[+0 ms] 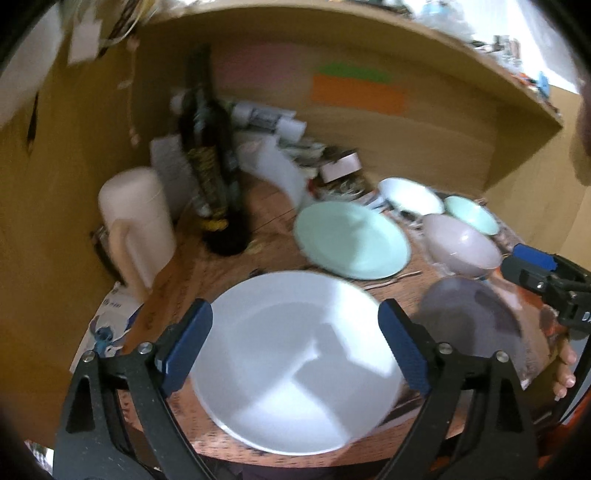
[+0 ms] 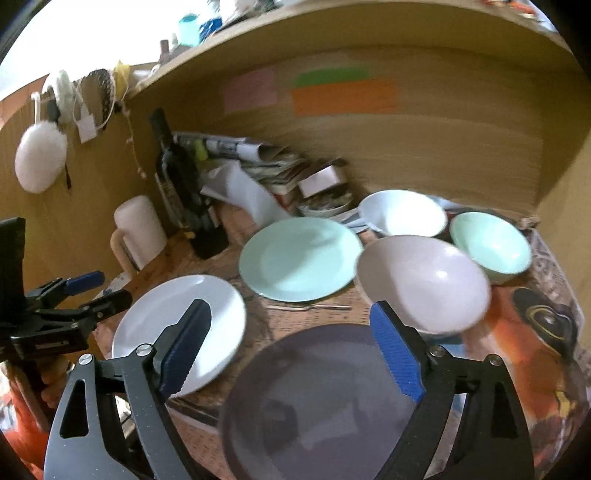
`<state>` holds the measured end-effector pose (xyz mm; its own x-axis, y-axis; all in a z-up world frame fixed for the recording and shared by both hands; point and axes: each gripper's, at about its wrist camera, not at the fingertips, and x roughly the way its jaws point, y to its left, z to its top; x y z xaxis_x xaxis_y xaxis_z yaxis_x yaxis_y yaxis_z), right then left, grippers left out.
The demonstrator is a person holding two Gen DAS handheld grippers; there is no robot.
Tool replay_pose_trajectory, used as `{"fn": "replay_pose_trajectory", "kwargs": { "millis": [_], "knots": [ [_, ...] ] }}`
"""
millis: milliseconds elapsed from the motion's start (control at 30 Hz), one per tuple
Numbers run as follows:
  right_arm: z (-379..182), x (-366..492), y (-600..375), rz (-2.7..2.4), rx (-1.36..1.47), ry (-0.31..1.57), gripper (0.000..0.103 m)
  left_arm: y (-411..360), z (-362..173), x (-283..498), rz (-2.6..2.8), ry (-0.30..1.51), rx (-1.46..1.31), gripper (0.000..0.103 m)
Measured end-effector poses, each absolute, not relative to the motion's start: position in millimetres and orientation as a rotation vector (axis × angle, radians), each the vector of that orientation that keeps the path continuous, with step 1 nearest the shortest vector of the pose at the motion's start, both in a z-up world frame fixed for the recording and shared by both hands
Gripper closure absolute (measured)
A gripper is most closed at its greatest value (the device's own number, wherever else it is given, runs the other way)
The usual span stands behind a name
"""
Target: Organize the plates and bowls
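A white plate (image 1: 295, 362) (image 2: 177, 328) lies near the table's front, under my open, empty left gripper (image 1: 295, 347). A grey plate (image 2: 317, 402) (image 1: 472, 325) lies to its right, under my open, empty right gripper (image 2: 291, 350). Behind them lie a mint plate (image 1: 351, 240) (image 2: 299, 258), a pale pink bowl (image 1: 461, 243) (image 2: 424, 284), a white bowl (image 1: 410, 195) (image 2: 402, 214) and a mint bowl (image 1: 471, 214) (image 2: 491, 243). The right gripper (image 1: 546, 273) also shows at the left view's right edge, and the left gripper (image 2: 96, 288) at the right view's left edge.
A dark bottle (image 1: 207, 158) (image 2: 181, 188) and a cream mug (image 1: 136, 221) (image 2: 136, 232) stand at the back left. Papers and a small box (image 1: 340, 166) (image 2: 321, 181) lie against the wooden back wall (image 2: 443, 147). A shelf (image 1: 369, 33) hangs overhead.
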<state>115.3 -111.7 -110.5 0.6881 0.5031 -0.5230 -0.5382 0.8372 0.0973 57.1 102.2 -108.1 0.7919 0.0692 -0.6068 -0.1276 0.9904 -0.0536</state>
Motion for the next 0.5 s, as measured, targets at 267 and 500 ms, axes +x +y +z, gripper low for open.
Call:
{"fn": "replay_pose_trajectory", "kwargs": {
  "millis": [267,500],
  "knots": [
    [-132,134,-67,0.615,-0.109,0.674,0.017,149,-143,61,0.149,0.771,-0.129,0.011],
    [-152,147,-35,0.608,-0.184,0.771,0.019,171,-165,62,0.122,0.817,-0.159,0.011]
  ]
}}
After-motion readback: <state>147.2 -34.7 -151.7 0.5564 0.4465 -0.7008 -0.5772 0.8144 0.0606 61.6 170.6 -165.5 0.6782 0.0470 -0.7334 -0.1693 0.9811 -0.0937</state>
